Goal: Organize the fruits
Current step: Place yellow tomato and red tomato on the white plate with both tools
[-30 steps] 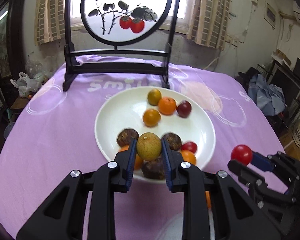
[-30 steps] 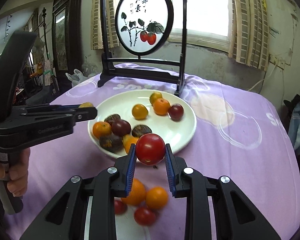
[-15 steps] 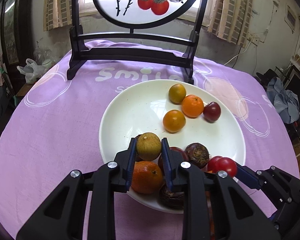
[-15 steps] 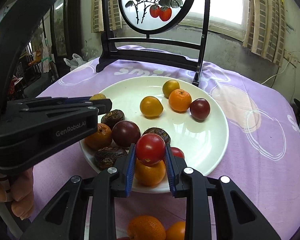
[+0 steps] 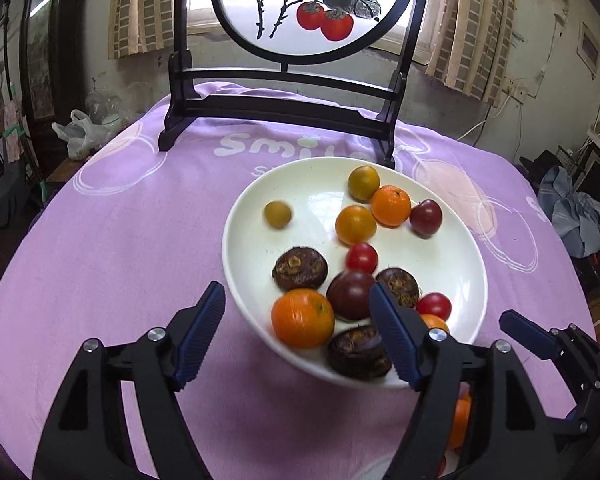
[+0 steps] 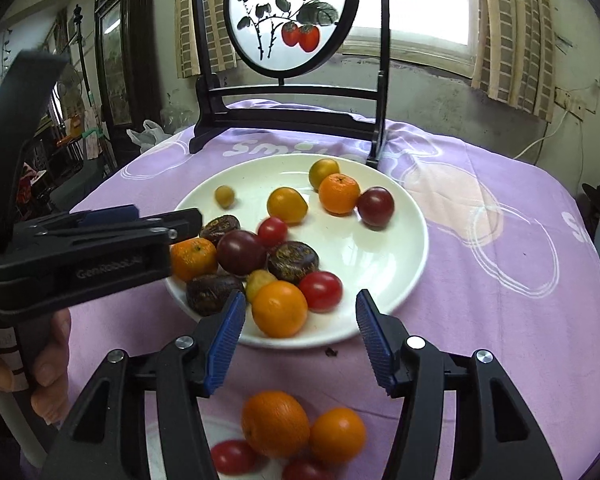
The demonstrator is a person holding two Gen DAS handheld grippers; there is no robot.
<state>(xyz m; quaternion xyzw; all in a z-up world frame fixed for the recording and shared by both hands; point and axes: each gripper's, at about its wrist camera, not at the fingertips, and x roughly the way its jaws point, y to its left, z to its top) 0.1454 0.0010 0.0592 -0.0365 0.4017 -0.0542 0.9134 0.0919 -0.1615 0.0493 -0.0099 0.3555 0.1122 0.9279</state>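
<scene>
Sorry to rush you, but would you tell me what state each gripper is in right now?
Left gripper: open, holding nothing, above the white round plate.
Right gripper: open, holding nothing, at that plate's near edge.

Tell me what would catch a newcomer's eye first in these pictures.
Probably the white plate of mixed fruit at the middle of the purple tablecloth: oranges, red tomatoes and dark water chestnuts. Behind it stands a round persimmon painting in a black frame. Near the bottom edge, both grippers, left and right, hang open and empty at the plate's near rim.
</scene>
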